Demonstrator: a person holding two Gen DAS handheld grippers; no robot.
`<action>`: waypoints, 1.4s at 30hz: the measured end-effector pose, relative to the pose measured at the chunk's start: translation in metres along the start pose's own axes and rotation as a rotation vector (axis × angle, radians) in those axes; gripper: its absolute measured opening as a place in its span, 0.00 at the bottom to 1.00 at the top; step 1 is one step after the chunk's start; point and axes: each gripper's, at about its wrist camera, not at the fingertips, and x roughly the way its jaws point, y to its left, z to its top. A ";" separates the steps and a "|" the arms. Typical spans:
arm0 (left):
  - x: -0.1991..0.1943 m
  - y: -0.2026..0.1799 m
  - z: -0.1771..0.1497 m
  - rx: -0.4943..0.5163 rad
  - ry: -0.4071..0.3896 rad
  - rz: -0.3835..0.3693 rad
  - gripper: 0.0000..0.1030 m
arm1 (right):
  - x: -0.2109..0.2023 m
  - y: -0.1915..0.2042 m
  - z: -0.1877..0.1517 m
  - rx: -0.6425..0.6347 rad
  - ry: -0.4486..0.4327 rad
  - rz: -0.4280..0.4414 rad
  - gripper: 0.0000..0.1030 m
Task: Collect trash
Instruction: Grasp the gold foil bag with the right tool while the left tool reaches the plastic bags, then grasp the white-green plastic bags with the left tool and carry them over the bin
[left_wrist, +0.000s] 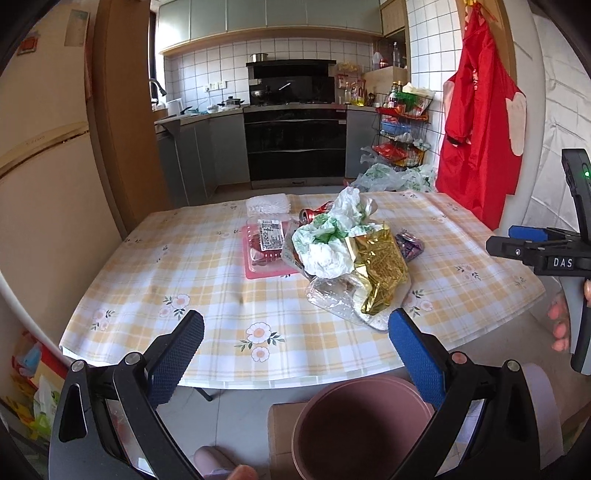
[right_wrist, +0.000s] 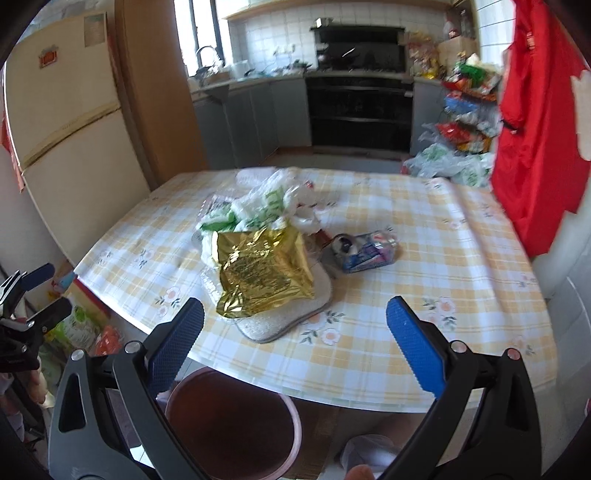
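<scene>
A heap of trash lies on the checked tablecloth (left_wrist: 207, 280): a gold foil bag (left_wrist: 380, 269) (right_wrist: 264, 271), a crumpled white and green plastic bag (left_wrist: 328, 236) (right_wrist: 258, 210), a pink tray with a labelled pack (left_wrist: 264, 251), a crushed red can (left_wrist: 308, 215), a clear wrapper (left_wrist: 332, 291) and a blue-purple wrapper (left_wrist: 408, 245) (right_wrist: 365, 251). A pink bin (left_wrist: 354, 428) (right_wrist: 232, 421) stands below the table's near edge. My left gripper (left_wrist: 295, 332) is open and empty above the near edge. My right gripper (right_wrist: 295, 325) is open and empty, just short of the gold bag.
A grey mat (right_wrist: 291, 314) lies under the gold bag. A fridge (left_wrist: 44, 173) stands left. A red garment (left_wrist: 476, 125) hangs right. A wire rack (left_wrist: 400, 129) and plastic bags (left_wrist: 391, 177) sit beyond the table. The oven (left_wrist: 295, 140) is at the back.
</scene>
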 end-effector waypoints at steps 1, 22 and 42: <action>0.006 0.003 0.002 -0.012 0.002 0.012 0.95 | 0.009 0.003 0.002 -0.013 -0.002 -0.025 0.95; 0.073 0.028 0.012 -0.035 0.073 0.027 0.84 | 0.188 0.047 0.001 -0.054 0.122 -0.023 0.93; 0.132 -0.016 0.035 -0.096 0.149 -0.157 0.78 | 0.111 -0.036 -0.016 0.143 0.037 0.072 0.91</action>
